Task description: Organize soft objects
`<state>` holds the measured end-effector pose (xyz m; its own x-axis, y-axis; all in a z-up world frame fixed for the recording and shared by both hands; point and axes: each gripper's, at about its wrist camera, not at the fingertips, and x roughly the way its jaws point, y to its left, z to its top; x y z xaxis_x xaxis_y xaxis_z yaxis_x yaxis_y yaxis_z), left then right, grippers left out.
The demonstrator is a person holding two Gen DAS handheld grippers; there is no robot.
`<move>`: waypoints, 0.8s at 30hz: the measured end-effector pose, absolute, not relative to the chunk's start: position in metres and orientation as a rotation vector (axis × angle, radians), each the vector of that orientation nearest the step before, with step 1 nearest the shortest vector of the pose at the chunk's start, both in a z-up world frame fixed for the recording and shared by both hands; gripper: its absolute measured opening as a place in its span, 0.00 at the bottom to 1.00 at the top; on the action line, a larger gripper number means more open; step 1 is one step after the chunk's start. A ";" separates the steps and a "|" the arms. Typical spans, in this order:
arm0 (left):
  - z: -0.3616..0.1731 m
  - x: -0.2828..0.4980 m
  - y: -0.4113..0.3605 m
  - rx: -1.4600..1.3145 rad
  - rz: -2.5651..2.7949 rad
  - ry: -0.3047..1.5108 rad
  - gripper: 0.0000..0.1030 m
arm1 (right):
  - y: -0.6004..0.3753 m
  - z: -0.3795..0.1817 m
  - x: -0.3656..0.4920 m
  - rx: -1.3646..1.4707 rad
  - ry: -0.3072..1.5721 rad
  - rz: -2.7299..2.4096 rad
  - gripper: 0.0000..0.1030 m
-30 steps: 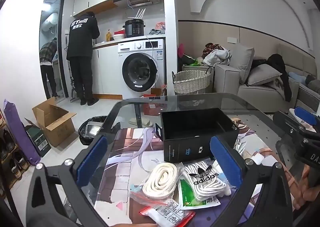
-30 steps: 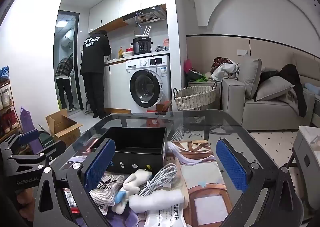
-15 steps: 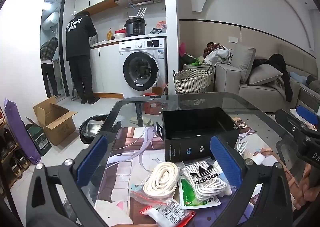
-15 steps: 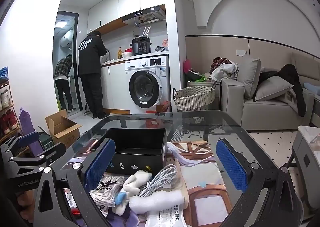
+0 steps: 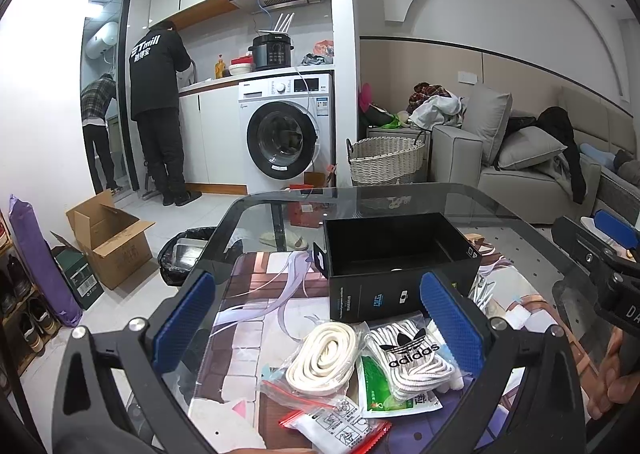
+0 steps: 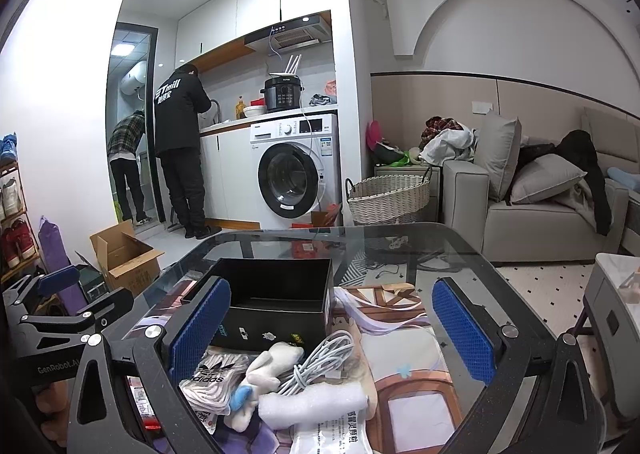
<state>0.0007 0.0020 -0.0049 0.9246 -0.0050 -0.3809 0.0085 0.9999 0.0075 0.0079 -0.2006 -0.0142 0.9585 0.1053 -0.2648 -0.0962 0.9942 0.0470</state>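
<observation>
The left hand-held gripper [image 5: 320,318] is hovering spread wide and empty over a pile of soft things on the glass worktop [image 5: 500,209]. Its view is showing a bagged coil of cream laces [image 5: 325,357] touching a bagged adidas lace bundle [image 5: 412,358], with a green sachet [image 5: 372,386] under the bundle, all just in front of the black box [image 5: 396,258], which is sitting open.

The right hand-held gripper [image 6: 330,328], also spread and empty, is showing what the left view is not: a white plush toy [image 6: 268,368], a coiled white cable [image 6: 320,358] and a foam piece [image 6: 312,404] beside the box.

Beyond the worktop, a washer [image 6: 296,169], wicker basket [image 6: 386,193] and sofa [image 6: 540,209] are lining the room.
</observation>
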 end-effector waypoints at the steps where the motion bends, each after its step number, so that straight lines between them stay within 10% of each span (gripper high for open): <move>1: -0.004 0.001 0.002 0.008 -0.008 0.391 1.00 | -0.201 -0.014 0.008 0.034 0.271 0.102 1.00; 24: -0.009 0.003 0.001 0.004 0.004 0.414 1.00 | -0.199 -0.017 0.009 0.025 0.271 0.103 1.00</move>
